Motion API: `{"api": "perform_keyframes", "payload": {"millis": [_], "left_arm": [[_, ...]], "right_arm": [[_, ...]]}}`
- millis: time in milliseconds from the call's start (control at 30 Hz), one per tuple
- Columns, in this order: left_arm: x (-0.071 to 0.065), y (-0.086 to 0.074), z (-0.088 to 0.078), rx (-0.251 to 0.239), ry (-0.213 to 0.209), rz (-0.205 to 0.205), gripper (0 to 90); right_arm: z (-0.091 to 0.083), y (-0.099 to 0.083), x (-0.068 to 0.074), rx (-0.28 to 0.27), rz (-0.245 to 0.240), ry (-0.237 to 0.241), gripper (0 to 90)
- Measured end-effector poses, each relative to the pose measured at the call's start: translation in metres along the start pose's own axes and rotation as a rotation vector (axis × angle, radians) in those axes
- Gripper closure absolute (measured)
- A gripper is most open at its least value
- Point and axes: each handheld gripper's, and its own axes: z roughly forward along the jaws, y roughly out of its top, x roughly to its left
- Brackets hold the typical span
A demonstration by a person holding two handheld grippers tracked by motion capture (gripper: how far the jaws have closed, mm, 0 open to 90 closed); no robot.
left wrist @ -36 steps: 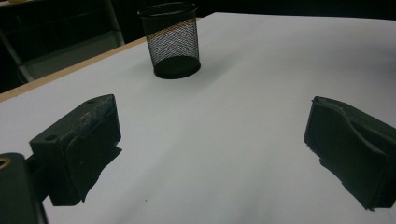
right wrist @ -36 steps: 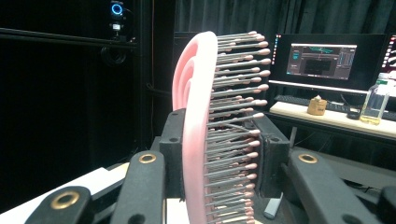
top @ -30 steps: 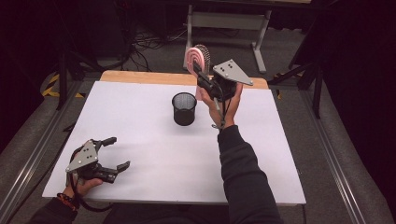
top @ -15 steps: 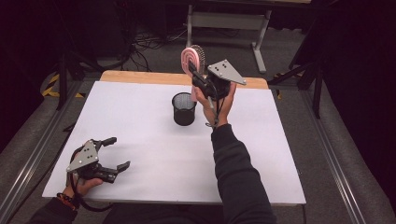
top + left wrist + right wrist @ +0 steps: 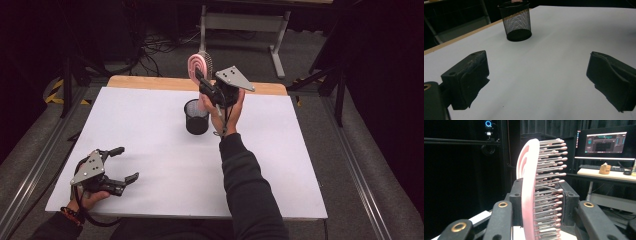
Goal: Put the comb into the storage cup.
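Note:
A pink hairbrush [image 5: 199, 66] stands upright in my right gripper [image 5: 205, 84], whose jaws are shut on its lower part, bristles toward one pad. The person's right hand holds it in the air just above and behind a black mesh cup [image 5: 196, 117] at the far middle of the white table [image 5: 150, 135]. In the right gripper view the hairbrush [image 5: 527, 195] rises between the two pads [image 5: 570, 200]. My left gripper [image 5: 122, 164] rests at the table's front left, jaws wide apart and empty. In the left gripper view, that gripper [image 5: 536, 75] faces the mesh cup [image 5: 517, 21] across bare table.
A wooden strip [image 5: 150, 82] runs along the table's far edge. Behind it stand a grey metal frame [image 5: 240, 22] and floor cables [image 5: 155, 47]. The right gripper view shows a lit monitor [image 5: 605, 143] above a desk [image 5: 606, 175].
The right hand has carried the hairbrush to the left and slightly down, closer over the mesh cup. The left gripper has stayed where it was.

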Motion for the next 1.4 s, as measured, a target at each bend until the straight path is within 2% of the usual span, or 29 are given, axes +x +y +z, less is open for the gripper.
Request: {"api": "perform_keyframes", "payload": {"millis": [100, 533, 1400], "left_arm": [[0.000, 0.000, 0.000, 0.004, -0.003, -0.002, 5.2], [0.000, 0.000, 0.000, 0.015, -0.010, 0.001, 5.3], [-0.001, 0.000, 0.002, 0.026, -0.012, 0.005, 5.2]], "right_arm": [[0.001, -0.005, -0.001, 0.007, 0.017, -0.001, 62.9], [0.003, -0.023, -0.003, 0.042, 0.037, -0.008, 62.8], [-0.002, -0.060, 0.002, 0.094, 0.079, 0.016, 62.6]]}}
